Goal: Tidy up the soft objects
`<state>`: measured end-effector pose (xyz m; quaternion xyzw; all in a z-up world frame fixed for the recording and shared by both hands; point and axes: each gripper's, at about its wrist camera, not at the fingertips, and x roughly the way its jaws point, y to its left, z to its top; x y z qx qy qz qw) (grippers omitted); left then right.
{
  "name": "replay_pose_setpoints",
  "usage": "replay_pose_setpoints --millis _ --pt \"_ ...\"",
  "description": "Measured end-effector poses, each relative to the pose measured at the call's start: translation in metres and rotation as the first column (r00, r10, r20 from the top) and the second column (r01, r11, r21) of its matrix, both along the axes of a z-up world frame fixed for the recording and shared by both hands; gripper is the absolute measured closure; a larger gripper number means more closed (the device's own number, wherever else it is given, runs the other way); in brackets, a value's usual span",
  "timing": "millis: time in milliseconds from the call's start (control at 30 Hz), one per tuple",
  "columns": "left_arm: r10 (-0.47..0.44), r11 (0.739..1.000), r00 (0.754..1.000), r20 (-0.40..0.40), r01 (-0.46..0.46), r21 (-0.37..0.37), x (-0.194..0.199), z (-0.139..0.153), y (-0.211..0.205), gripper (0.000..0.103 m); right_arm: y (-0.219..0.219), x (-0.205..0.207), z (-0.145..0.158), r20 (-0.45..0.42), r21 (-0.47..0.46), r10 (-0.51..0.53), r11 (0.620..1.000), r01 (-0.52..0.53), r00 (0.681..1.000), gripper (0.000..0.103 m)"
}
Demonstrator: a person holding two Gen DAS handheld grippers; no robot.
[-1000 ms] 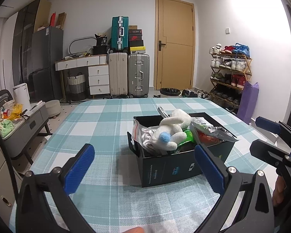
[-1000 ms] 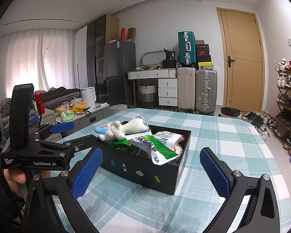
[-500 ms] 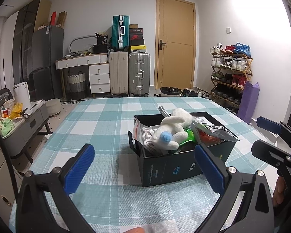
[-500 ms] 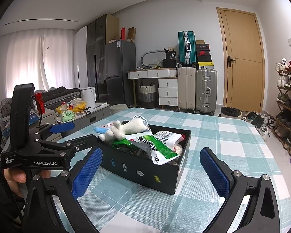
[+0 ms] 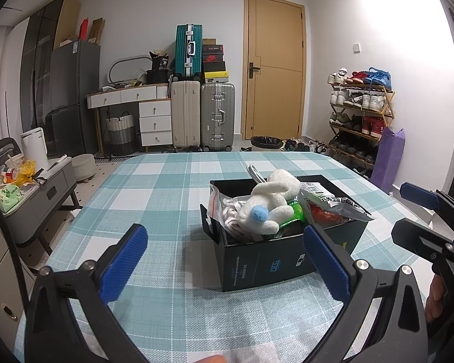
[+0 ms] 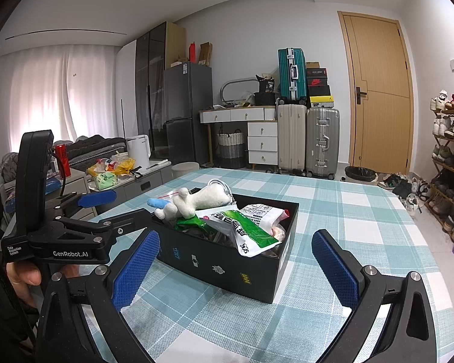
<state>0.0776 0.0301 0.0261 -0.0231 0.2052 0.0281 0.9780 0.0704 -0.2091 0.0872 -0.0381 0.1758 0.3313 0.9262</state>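
checked teal-and-white cloth is covering the bench [image 5: 154, 199], with suitcases, a door and a shoe rack sitting far behind it.

left gripper [image 5: 224, 260] is hovering low over the bench, jaws standing wide apart and gripping nothing. right gripper [image 6: 236, 260] is doing the same, jaws wide apart and empty. each gripper is showing at the edge of the other's view.

black box [image 5: 266, 260] is sitting on the bench just ahead of both pairs of jaws, slightly toward the right jaw in the left wrist view and between the jaws in the right wrist view.

contents: white plush toy [image 5: 269, 208] is lying on top of the pile, nearer the left gripper's side. green-and-white packet [image 6: 242, 224] is leaning over the rim nearest the right gripper. clear zip bag [image 5: 216, 199] is poking up at the corner by the toy, with white cord beneath it. something red is lying deeper in, too hidden to name.

progress, as a judgement: soft things are already lying gathered in the box, and no loose item is showing on the cloth around it. this is fitting either a box filled and finished, or a heaped box waiting to be sorted out; the views are not settling which.
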Motion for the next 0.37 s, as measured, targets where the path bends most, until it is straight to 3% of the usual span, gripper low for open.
replay_pose_setpoints --millis 367 --pt "0.006 1.0 1.0 0.007 -0.006 0.002 -0.0002 -0.0006 0.0016 0.0 0.0 0.0001 0.0001 0.002 0.0 0.0 1.0 0.0 1.0 0.001"
